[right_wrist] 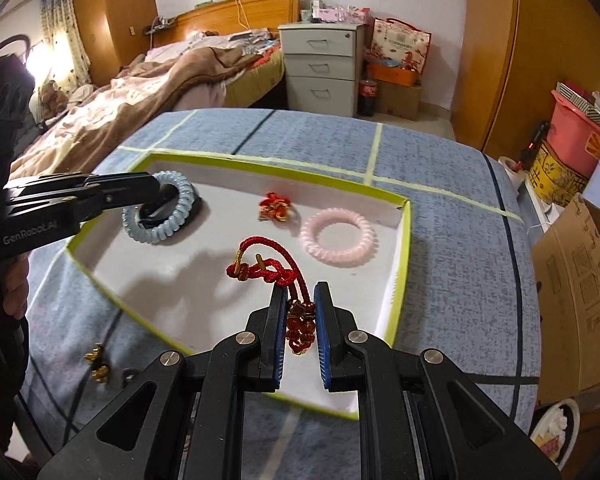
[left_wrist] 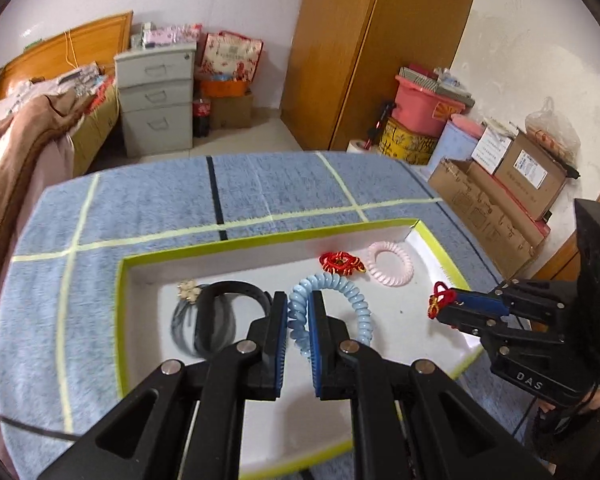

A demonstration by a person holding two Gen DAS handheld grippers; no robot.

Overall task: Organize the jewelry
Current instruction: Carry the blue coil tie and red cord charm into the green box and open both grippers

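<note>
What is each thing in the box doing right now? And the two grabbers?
Left gripper: shut on the blue coil band.
Blue coil band: held.
Right gripper: shut on the red cord bracelet.
Red cord bracelet: held, loop hanging out front.
Pink coil band: lying flat in the tray.
Red knot: lying loose in the tray.
Black band: lying in the tray.
Tray: open, on the blue cloth.

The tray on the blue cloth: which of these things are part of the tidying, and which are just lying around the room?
Part of the job:
- white tray
- blue coil band, in the left gripper
- red cord bracelet, in the right gripper
- pink coil band
- red knot ornament
- black band

Just lying about:
- drawer cabinet
- cola bottle
- cardboard boxes
</note>
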